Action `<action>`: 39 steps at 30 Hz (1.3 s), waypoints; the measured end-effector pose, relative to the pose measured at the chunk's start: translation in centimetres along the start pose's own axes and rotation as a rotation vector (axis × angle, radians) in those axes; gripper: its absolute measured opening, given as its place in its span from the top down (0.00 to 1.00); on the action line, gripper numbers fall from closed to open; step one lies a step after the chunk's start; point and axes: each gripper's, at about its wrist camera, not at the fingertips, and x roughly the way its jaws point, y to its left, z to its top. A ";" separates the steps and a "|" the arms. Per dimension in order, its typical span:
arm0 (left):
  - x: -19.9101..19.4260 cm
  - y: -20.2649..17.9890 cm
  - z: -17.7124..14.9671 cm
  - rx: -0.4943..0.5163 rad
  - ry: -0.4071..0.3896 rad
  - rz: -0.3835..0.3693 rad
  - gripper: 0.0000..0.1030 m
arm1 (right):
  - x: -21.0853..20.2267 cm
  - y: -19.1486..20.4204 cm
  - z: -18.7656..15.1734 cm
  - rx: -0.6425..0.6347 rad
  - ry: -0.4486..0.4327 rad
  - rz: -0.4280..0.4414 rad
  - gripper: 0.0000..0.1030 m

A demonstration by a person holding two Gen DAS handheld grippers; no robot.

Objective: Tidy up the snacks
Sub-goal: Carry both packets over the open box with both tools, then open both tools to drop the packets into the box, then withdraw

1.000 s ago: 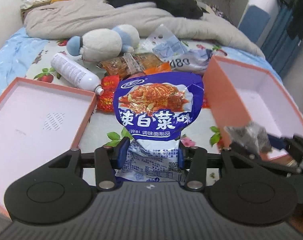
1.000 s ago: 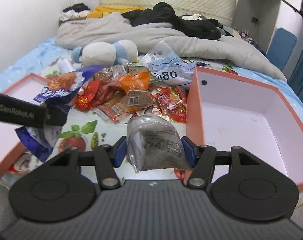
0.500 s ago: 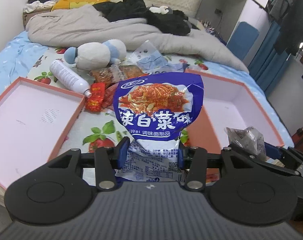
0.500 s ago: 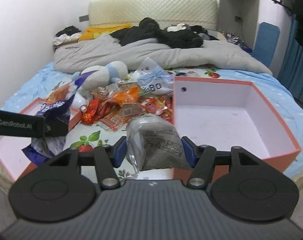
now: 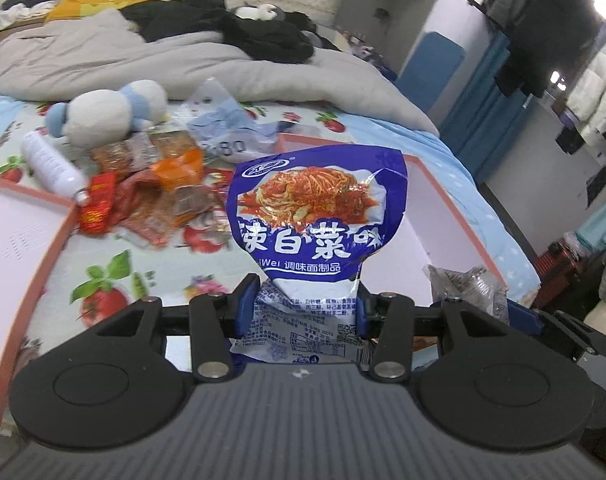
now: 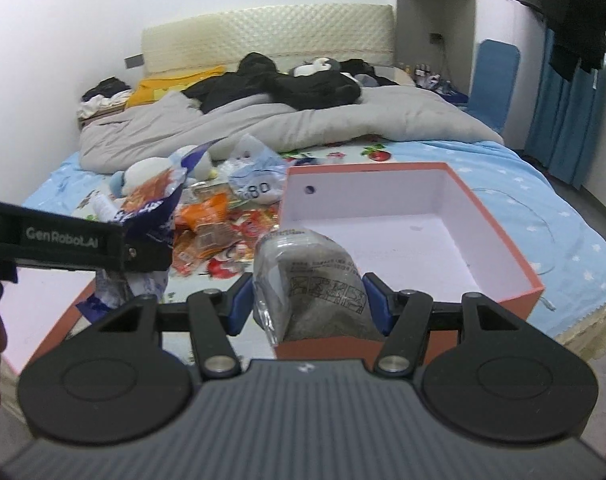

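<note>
Both grippers have pulled back and up from the snack pile: left gripper (image 5: 301, 312) clamps the blue foil noodle packet (image 5: 315, 216), right gripper (image 6: 307, 304) clamps the clear, seemingly grey-filled pouch (image 6: 315, 284); the orange-walled open box (image 6: 499, 220) at two o'clock probably receives them.

A bed (image 6: 503, 168) with quilted cream headboard (image 6: 267, 44) stands against white walls, blue curtains (image 6: 563, 120) beside.

Left hand-held gripper (image 5: 301, 312) clamps the lower part of an upright blue snack bag (image 5: 315, 216) with a noodle picture. Behind it, an orange box (image 5: 443, 200) with a white inside sits on the bed (image 5: 383, 128). A snack pile (image 5: 155, 184), white bottle (image 5: 49, 162) and plush toy (image 5: 103, 110) lie left. Right hand-held gripper (image 5: 503, 312) pinches a clear grey packet (image 5: 467, 284) at the right edge.
</note>
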 end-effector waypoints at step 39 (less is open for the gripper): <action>24.5 -8.0 8.7 0.139 0.233 -0.058 0.32 | 17.0 -13.8 2.3 0.131 0.217 -0.062 0.33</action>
